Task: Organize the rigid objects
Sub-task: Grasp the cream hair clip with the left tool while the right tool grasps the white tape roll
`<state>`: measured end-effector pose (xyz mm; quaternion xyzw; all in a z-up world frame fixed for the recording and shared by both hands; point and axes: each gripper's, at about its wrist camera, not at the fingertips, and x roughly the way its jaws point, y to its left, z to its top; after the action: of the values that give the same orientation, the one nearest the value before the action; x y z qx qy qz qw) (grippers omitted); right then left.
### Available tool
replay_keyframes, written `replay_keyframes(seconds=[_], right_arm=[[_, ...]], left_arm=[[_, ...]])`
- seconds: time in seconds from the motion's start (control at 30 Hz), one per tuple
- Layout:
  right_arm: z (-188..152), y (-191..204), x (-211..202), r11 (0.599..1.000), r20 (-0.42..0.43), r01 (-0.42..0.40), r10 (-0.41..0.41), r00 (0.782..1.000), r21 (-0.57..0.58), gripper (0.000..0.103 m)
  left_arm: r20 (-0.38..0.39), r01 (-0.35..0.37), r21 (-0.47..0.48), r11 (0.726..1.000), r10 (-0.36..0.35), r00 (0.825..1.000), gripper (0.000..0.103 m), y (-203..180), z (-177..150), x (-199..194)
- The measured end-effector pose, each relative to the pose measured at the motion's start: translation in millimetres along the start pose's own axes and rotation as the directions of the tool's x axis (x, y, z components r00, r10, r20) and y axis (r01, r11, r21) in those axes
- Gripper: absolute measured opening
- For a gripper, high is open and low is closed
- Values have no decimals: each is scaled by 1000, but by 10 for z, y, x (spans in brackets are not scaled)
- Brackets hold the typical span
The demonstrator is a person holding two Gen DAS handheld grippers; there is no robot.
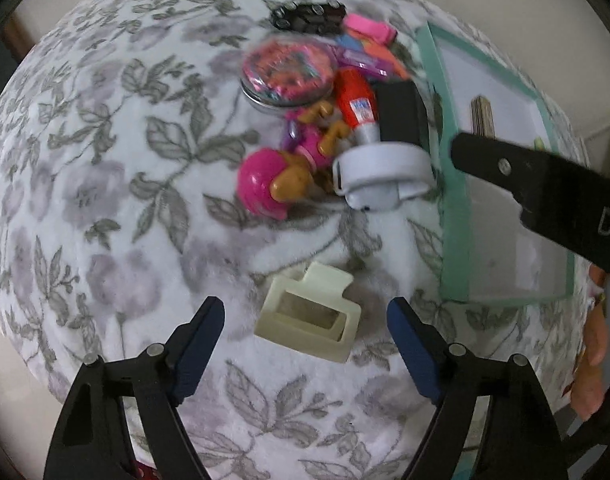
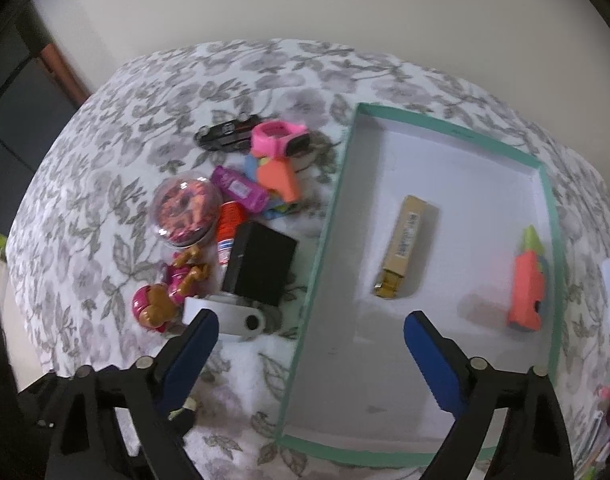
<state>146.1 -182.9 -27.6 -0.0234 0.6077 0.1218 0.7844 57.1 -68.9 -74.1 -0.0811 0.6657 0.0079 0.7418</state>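
Clip (image 1: 309, 318), a cream hair claw, is lying flat on the floral surface (image 1: 105, 160), right between the spread fingers of my left gripper (image 1: 305, 344). I am pointing that gripper almost straight down over it, jaws wide on either side and not touching it yet, so a pinch across its short width looks like the next move. It is sitting apart from the other things, which should make it an easy pick; its hard, boxy body with a raised tab at the far end should take a firm squeeze, though the hollow middle could let a finger slip in.

Beyond it the remaining pile is crowding together: a pink doll (image 1: 273, 184), a white cap (image 1: 385, 172) on a red tube (image 1: 355, 96), a black box (image 1: 401, 112), a round tin (image 1: 287, 70) and some bright pieces behind.

I am holding my right gripper (image 2: 311, 356) over the near edge of the tray (image 2: 325, 248), jaws also spread and pinching nothing. The tray, teal-rimmed with a white floor, is lying just beside the pile and is already holding a tan stick (image 2: 407, 240) and an orange toy (image 2: 527, 292), so I judge the sorting to be partly done, with most things left outside.
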Motion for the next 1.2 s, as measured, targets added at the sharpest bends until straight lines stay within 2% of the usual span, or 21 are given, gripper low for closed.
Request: replay_keyframes(seconds=[0.07,0.13,0.17,0.3,0.4,0.57,0.73,1.2], right_arm=[[-6,60,23,1000,-3,-14,14,1000,-23,89],[-13,121,49,999,-6,-30,30,1000,-40,87],[-17,148,61,998,-6,-38,38,999,-47,85],[-31,242,110,996,-13,-60,59,998,-72,81],[-37,283,141,995,-19,-63,61,998,-82,73],[-38,305,171,993,-27,-83,81,996,-83,70],[-38,342,195,991,-28,-107,105,994,-77,65],[-34,442,336,990,-38,-140,139,990,-29,65]], left_arm=[[-7,-15,21,1000,15,1000,78,-45,-19,33],[-19,-12,33,999,13,1000,60,-81,-38,57],[-26,-10,37,999,11,1000,60,-102,-39,76],[-24,-17,58,998,19,1000,57,-222,-66,109],[-21,-20,70,997,21,1000,57,-236,-76,111],[-15,-24,58,998,25,1000,57,-218,-61,98],[3,-43,-1,999,43,999,57,-49,0,65],[50,-29,-200,979,39,998,57,495,100,23]])
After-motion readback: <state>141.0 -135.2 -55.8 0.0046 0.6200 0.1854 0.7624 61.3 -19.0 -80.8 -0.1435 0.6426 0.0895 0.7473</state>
